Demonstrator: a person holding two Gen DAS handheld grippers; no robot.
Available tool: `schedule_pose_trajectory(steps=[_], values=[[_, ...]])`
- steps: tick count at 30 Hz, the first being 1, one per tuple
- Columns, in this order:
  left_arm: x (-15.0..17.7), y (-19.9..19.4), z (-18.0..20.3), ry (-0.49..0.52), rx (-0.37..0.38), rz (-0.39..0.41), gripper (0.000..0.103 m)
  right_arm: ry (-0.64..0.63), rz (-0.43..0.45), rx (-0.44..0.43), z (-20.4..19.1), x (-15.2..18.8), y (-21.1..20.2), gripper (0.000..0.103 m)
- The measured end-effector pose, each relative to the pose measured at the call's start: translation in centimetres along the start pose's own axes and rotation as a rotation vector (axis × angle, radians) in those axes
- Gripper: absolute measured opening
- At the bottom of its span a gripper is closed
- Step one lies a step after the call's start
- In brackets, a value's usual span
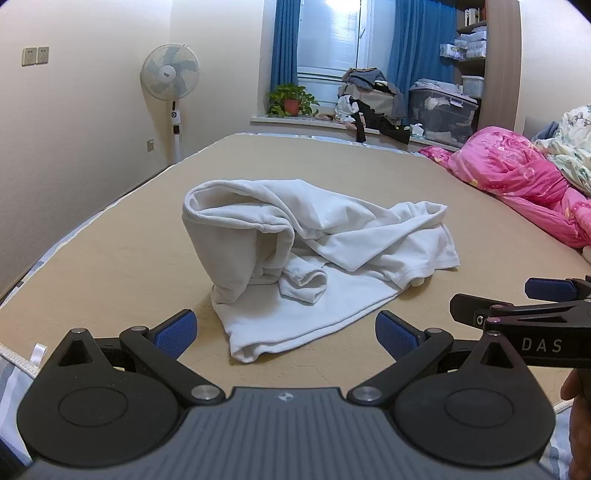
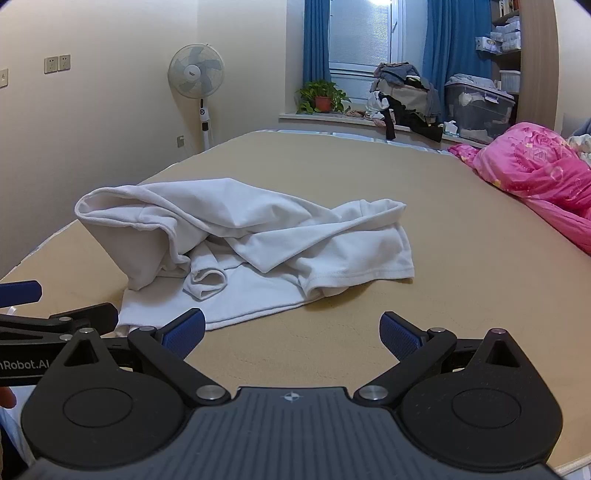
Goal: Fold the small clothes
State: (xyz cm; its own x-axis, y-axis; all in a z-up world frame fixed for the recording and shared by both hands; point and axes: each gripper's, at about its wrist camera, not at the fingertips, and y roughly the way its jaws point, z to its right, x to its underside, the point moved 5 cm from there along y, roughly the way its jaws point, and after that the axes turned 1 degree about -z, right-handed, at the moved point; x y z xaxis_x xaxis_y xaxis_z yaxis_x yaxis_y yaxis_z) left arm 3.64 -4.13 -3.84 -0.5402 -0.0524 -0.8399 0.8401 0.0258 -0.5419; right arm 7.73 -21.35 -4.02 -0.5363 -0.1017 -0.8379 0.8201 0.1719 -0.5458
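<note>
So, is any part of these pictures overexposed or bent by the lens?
Left wrist view: the window is blown out white, and the bed edge curves. Right wrist view: the same window glares; the white garment stays sharp.

left gripper [image 1: 286, 332] near edge, jaws spread wide, nothing held, right gripper [image 2: 291, 332] just beside it, also wide apart

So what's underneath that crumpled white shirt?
The white shirt lies on the tan bed cover, which shows all around it. Whether anything small sits beneath its raised folds cannot be seen; the cloth hides that.
</note>
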Motion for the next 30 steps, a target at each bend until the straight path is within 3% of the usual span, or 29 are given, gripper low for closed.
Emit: schedule_pose_trajectory(steps=[10,13,14,15,16,17,18,19,20,23,25,27,30], values=[[-0.1,-0.1,0.3,0.013,-0.004,0.011,0.103,0.005,-0.001,0.000,0.2,0.4,-1.4,0.098],[-0.1,-0.3,0.5,0.036,-0.001,0.017,0.099,0.000,-0.002,0.005,0.2,0.3,-1.4,0.090],[-0.2,-0.4,0.5,0.045,0.003,0.022,0.096,-0.003,0.000,0.004,0.2,0.2,-1.4,0.080],[-0.4,-0.5,0.6,0.061,0.005,0.033,0.087,0.003,0.006,-0.006,0.4,0.1,-1.4,0.065],[-0.7,-0.6,0.6,0.079,0.007,0.044,0.071,0.014,0.005,-0.014,0.5,-0.1,-1.4,0.057],[-1.2,-0.6,0.6,0.097,0.014,0.048,0.063,0.028,0.004,-0.023,0.7,-0.3,-1.3,0.038],[-2.0,-0.5,0.5,0.106,0.025,0.042,0.050,0.042,-0.002,-0.030,1.0,-0.6,-1.2,0.027],[-2.8,-0.3,0.3,0.113,0.042,0.043,0.043,0.060,-0.004,-0.041,1.4,-0.9,-1.0,0.026],[-3.8,-0.1,0.2,0.127,0.053,0.055,0.041,0.085,-0.006,-0.055,1.9,-1.4,-0.8,0.026],[-7.7,1.6,-0.1,0.222,0.033,0.100,0.041,0.102,-0.013,-0.110,3.2,-2.9,0.4,0.026],[-9.9,3.7,0.0,0.293,0.013,0.105,0.043,0.034,-0.005,-0.116,3.9,-4.3,1.3,0.026],[-11.4,7.1,0.3,0.385,0.009,0.032,0.045,0.022,-0.001,-0.112,5.0,-5.4,2.8,0.033],[-11.9,11.7,0.6,0.488,0.010,-0.055,0.045,0.059,-0.027,-0.098,6.9,-6.2,5.4,0.034]])
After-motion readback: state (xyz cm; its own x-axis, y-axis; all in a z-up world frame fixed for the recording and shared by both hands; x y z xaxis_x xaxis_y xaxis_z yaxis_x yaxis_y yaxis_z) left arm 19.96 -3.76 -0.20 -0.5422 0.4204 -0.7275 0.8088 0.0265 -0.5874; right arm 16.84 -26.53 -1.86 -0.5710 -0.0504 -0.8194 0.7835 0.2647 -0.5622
